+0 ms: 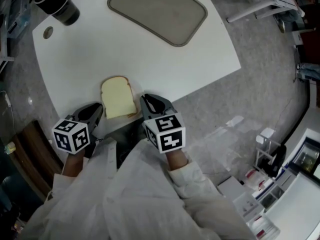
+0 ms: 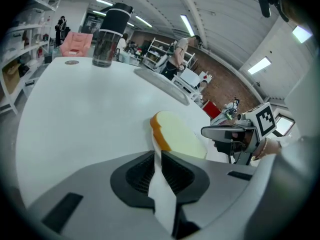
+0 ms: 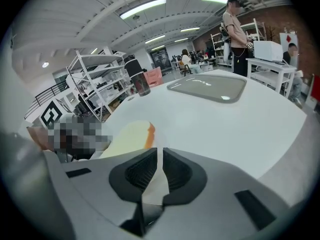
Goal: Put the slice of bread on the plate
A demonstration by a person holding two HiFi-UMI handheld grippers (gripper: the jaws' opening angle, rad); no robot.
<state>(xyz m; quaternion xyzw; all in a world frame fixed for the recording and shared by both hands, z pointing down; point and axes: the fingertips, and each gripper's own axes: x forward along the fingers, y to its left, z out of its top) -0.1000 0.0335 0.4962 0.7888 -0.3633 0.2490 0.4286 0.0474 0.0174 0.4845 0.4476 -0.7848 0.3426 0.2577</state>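
A pale slice of bread (image 1: 118,97) with a brown crust lies flat on the white table (image 1: 150,54), close to its near edge. My left gripper (image 1: 98,110) sits just left of it, jaws closed with nothing between them. My right gripper (image 1: 148,101) sits just right of it, also shut and empty. The grey rounded plate (image 1: 157,11) rests at the far side of the table. In the left gripper view the bread (image 2: 177,131) lies just beyond the jaws (image 2: 157,156). In the right gripper view the bread (image 3: 130,136) is to the left of the jaws (image 3: 160,151).
A dark tumbler (image 1: 56,3) stands at the far left corner, beside a small round hole (image 1: 48,32) in the table. Grey floor surrounds the table, with shelving and boxes (image 1: 260,184) at the lower right. People stand in the background (image 3: 235,29).
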